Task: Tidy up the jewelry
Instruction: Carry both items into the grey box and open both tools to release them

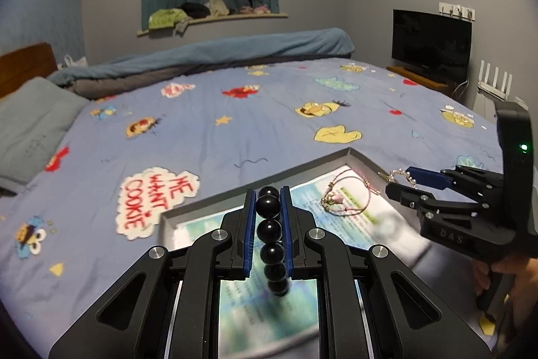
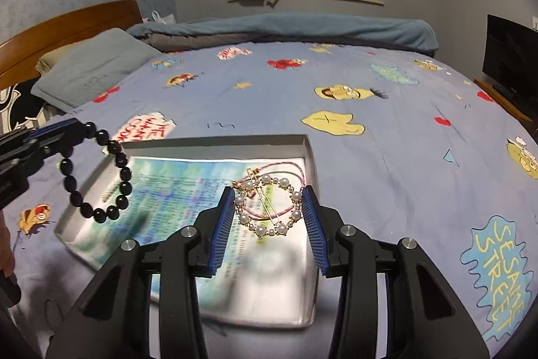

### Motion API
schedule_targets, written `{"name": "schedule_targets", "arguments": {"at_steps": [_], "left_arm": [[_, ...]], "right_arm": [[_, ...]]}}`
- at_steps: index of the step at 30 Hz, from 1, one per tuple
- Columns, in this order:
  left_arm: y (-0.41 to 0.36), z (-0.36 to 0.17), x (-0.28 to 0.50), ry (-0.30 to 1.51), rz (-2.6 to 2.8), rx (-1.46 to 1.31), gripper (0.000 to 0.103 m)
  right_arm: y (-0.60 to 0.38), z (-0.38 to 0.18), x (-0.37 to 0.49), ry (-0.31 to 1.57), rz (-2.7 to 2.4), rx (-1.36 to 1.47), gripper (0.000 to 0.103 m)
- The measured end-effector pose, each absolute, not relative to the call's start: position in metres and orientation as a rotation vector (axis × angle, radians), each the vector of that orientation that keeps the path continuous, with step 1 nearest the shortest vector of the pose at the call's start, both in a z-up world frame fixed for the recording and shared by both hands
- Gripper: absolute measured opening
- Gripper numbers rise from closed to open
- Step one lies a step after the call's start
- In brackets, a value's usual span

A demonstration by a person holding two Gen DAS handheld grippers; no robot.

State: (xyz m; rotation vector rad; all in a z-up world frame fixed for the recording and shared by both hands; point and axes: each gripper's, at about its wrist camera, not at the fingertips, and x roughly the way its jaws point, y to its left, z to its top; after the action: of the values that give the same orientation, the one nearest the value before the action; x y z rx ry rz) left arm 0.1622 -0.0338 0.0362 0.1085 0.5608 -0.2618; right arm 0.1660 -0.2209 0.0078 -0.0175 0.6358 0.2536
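Black bead bracelet [image 1: 271,238] sits clamped in my left gripper [image 1: 269,190]; my right gripper [image 2: 269,207] grips the pearl hair clip [image 2: 269,204] above the box [image 2: 215,142] on the bed [image 2: 370,157].

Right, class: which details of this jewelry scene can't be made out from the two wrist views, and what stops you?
- Printed sheet in the box: text motion-blurred in both views.
- Black bead bracelet: its loop is cut short by the left gripper in the left view.
- Pink cord bracelet: partly behind the pearl hair clip in the right gripper.
- Small white item in the box: too small and blurred to identify.
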Motion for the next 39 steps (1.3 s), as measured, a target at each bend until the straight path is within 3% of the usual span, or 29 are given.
{"name": "schedule_targets", "arguments": {"at_steps": [16,39], "left_arm": [[-0.002,-0.016,0.236,0.681,-0.177,0.004,0.015],[-0.01,-0.051,0.262,0.872,-0.064,0.105,0.015]], "right_arm": [[-0.205,-0.021,0.192,0.704,0.231,-0.101,0.041],[-0.181,-0.036,0.197,0.728,0.198,-0.243,0.041]]}}
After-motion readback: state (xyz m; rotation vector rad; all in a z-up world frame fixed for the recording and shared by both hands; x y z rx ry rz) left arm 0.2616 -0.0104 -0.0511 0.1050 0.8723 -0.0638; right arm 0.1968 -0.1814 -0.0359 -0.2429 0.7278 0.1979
